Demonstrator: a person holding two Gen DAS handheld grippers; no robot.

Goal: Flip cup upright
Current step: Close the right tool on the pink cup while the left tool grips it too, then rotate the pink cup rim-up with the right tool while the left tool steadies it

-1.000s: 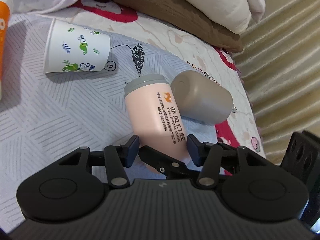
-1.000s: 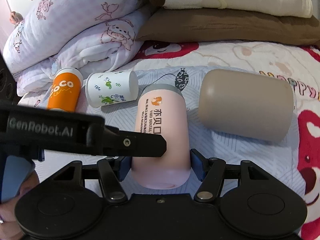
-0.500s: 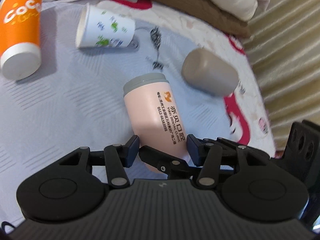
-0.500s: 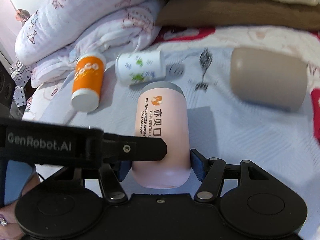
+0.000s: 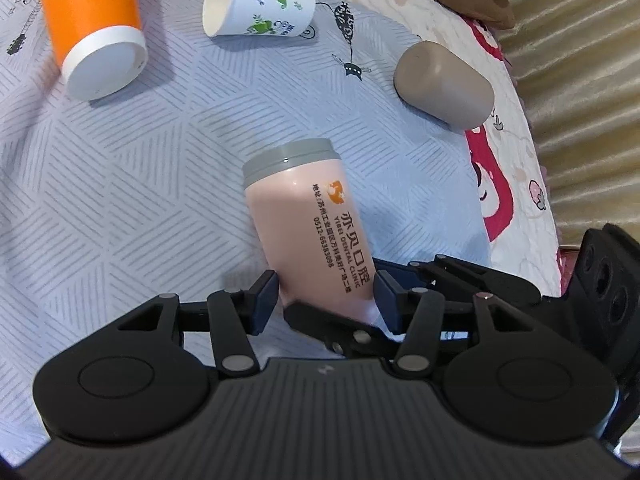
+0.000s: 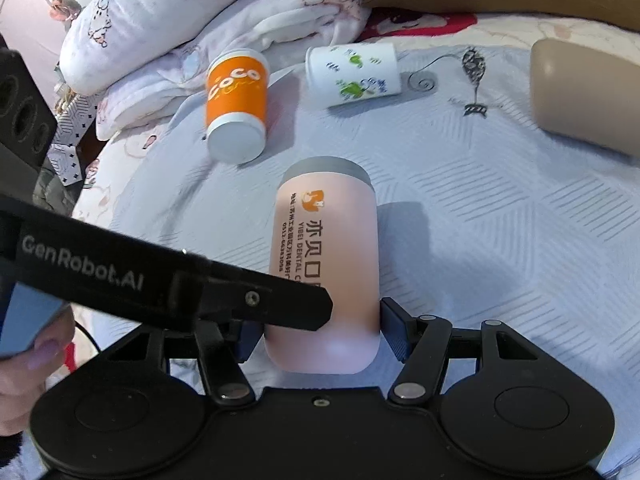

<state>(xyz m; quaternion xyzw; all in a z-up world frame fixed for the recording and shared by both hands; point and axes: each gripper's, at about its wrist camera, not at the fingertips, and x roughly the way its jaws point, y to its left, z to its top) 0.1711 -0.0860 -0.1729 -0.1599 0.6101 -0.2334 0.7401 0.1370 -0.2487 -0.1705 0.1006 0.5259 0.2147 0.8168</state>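
A pink cup [image 5: 316, 236] with a grey rim and printed dental clinic text is held off the bed, grey end pointing away and down. My left gripper [image 5: 326, 294] is shut on its lower body. My right gripper [image 6: 322, 334] is shut on the same pink cup [image 6: 326, 256] near its rounded base. The left gripper's finger [image 6: 248, 300] crosses in front of the cup in the right wrist view. The right gripper's finger [image 5: 336, 320] shows under the cup in the left wrist view.
On the grey striped bedsheet [image 5: 120, 200] lie an orange cup [image 5: 94, 28], a white paper cup with green print [image 5: 256, 8] and a beige cup [image 5: 442, 80], all on their sides. Folded blankets [image 6: 192, 20] and pillows lie behind. A curtain [image 5: 580, 60] hangs at right.
Both grippers have lifted the pink cup higher above the bed; the other cups now appear farther away and the orange cup has come into the left wrist view.
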